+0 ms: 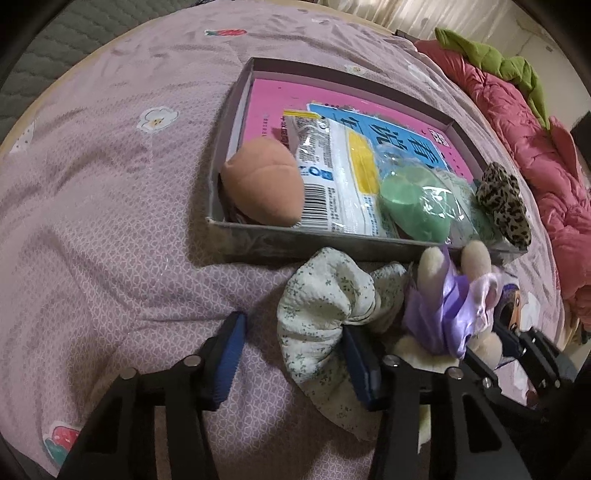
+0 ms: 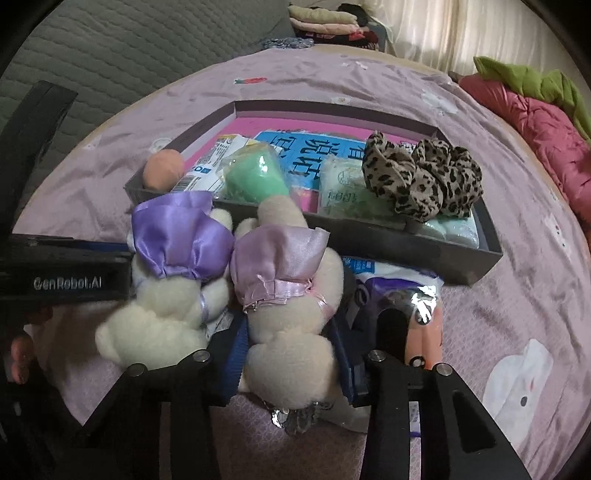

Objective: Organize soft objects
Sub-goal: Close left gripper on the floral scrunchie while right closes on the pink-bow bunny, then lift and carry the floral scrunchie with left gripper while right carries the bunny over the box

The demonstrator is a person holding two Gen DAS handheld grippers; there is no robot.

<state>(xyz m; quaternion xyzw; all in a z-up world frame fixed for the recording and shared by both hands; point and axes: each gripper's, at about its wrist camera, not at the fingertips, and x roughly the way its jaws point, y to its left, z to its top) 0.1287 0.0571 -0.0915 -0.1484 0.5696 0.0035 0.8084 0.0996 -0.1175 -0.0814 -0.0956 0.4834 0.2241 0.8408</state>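
Note:
A floral white scrunchie (image 1: 317, 317) lies on the bedspread just before the grey tray (image 1: 258, 240). My left gripper (image 1: 295, 360) is open around it: the right pad touches the fabric, the left pad (image 1: 229, 354) stands apart. Two cream plush bunnies lie side by side, one in a purple dress (image 2: 177, 266), one in a pink dress (image 2: 284, 295). My right gripper (image 2: 291, 363) is shut on the pink-dressed bunny, pads pressing both flanks. In the tray (image 2: 369, 240) sit a peach plush (image 1: 262, 184), a tissue pack (image 1: 343, 173), a wrapped green sponge (image 2: 255, 177) and a leopard scrunchie (image 2: 424, 181).
A pink book (image 1: 266, 99) lines the tray floor. Under the bunnies lies a shiny printed packet (image 2: 399, 295). A red quilt (image 1: 535, 158) with a green cloth (image 1: 491, 55) fills the right side. Folded clothes (image 2: 325, 22) are stacked at the back.

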